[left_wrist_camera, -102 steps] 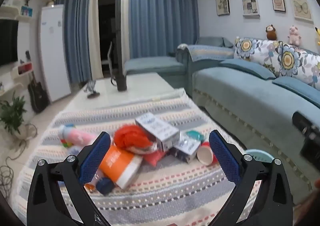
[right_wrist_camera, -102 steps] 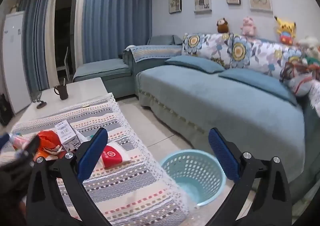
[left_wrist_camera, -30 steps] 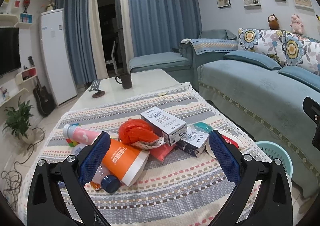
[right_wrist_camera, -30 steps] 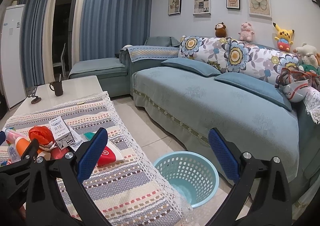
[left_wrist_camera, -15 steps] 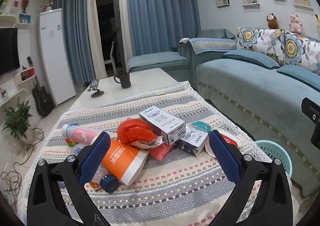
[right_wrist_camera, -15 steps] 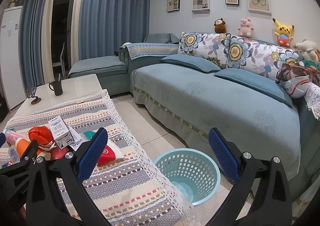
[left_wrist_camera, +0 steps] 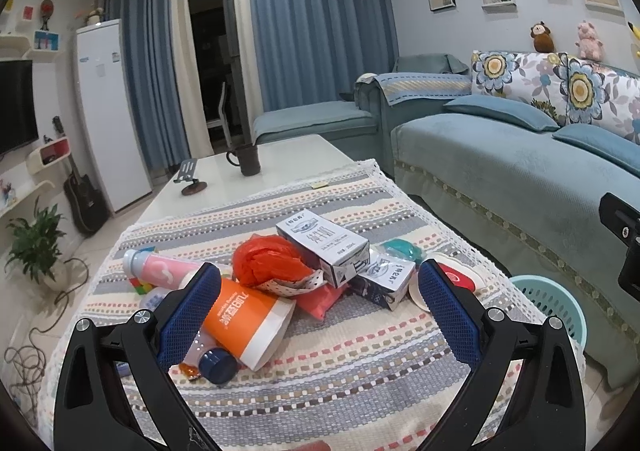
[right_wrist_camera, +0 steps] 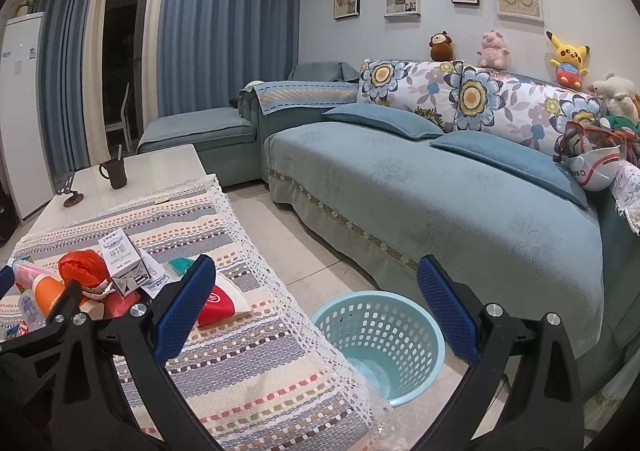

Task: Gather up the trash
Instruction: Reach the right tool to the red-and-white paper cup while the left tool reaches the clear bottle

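A heap of trash lies on the striped tablecloth (left_wrist_camera: 340,379): an orange paper cup (left_wrist_camera: 248,315) on its side, a crumpled orange bag (left_wrist_camera: 266,261), a white milk carton (left_wrist_camera: 322,241), a smaller carton (left_wrist_camera: 386,281), a pink tube (left_wrist_camera: 160,265) and a red-and-white cup (right_wrist_camera: 218,301). My left gripper (left_wrist_camera: 318,313) hovers open just short of the heap, holding nothing. My right gripper (right_wrist_camera: 316,309) hangs open and empty over the table's right edge, above a light blue perforated waste basket (right_wrist_camera: 380,343) on the floor. The basket's rim (left_wrist_camera: 548,301) also shows in the left wrist view.
A dark mug (left_wrist_camera: 248,159) and a small phone stand (left_wrist_camera: 192,181) sit on the bare white far half of the table. A blue sofa (right_wrist_camera: 440,191) runs along the right, with a tiled floor strip (right_wrist_camera: 304,251) between it and the table. A plant (left_wrist_camera: 34,247) and cables lie left.
Over the last second both views have shifted only slightly; the heap sits a little nearer the left gripper. Both grippers stay open and nothing has been taken hold of.
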`<state>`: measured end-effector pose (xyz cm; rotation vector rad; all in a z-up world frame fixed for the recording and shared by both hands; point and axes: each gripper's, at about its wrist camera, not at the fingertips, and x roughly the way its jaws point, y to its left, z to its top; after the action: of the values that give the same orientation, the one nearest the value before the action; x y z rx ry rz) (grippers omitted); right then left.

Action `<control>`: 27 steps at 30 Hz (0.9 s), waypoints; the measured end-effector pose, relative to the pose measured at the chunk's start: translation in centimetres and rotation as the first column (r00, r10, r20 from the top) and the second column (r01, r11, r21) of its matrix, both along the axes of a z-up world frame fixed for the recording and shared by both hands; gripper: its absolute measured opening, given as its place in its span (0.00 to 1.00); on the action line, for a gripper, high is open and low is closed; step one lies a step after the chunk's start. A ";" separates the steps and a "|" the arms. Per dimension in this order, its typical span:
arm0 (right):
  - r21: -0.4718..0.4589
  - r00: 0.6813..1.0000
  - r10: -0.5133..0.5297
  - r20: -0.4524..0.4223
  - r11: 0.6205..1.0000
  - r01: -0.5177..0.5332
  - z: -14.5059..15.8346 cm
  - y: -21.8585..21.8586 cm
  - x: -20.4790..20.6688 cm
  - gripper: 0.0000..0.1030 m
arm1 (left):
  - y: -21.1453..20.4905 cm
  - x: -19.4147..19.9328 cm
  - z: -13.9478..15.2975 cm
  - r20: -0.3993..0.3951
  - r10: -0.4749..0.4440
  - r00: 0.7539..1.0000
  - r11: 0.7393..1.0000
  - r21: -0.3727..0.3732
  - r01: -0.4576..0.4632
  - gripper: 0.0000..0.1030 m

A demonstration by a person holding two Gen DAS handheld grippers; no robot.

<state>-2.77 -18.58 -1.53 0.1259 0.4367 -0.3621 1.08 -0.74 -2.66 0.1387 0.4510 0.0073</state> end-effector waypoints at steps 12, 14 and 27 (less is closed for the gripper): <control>0.045 0.994 0.093 -0.062 0.995 -0.090 -0.5 1.2 1.5 0.49 | 2.2 1.1 -0.2 -0.065 -0.019 0.998 0.993 -0.116 0.012 0.93; 0.057 0.992 0.105 -0.065 0.993 -0.101 -0.5 1.1 1.8 0.49 | 3.0 1.4 -0.2 -0.071 0.008 0.997 0.992 -0.128 -0.017 0.93; 0.155 0.915 0.322 -0.241 0.944 -0.291 -7.2 3.8 8.3 0.70 | 12.6 3.9 -1.4 -0.242 0.118 0.963 0.967 -0.192 -0.166 0.93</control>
<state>5.54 -14.75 -8.69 0.1201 0.7320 -0.0405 4.96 11.87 -4.06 -0.1036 0.6889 0.0862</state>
